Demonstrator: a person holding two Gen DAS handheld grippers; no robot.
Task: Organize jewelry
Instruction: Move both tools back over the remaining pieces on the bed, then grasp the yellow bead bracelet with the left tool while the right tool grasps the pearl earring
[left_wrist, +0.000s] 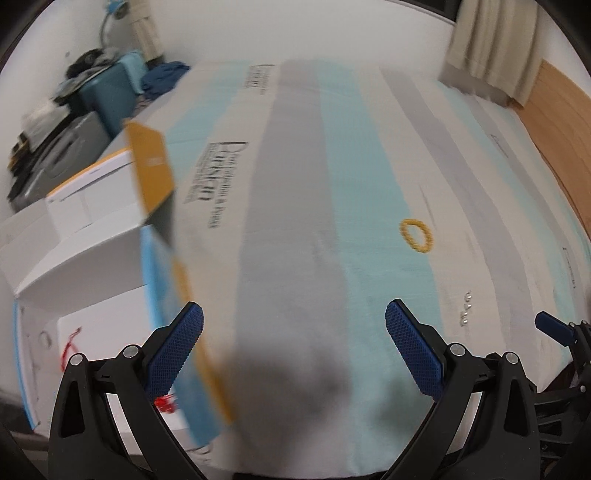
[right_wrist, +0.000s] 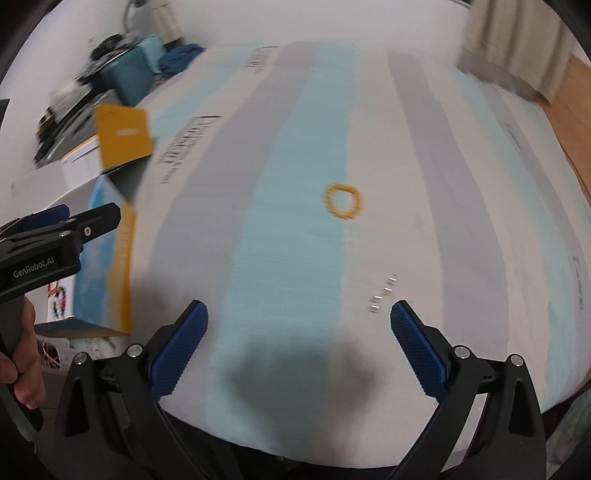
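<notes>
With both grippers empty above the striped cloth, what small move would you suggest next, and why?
Probably ease the right gripper forward toward the gold bead bracelet. Both grippers are open and empty, the bracelet lies loose on the striped cloth straight ahead, and the left gripper sits nearer the box.

Motion blur on my right wrist feed: the small silver pieces (right_wrist: 384, 293) smear into streaks, can't tell what they are, and the gold bracelet (right_wrist: 343, 202) shows no bead detail. Printed text on the bedsheet (left_wrist: 207, 177) is unreadable. Shelf clutter (left_wrist: 55, 122) is too blurred to identify.
</notes>
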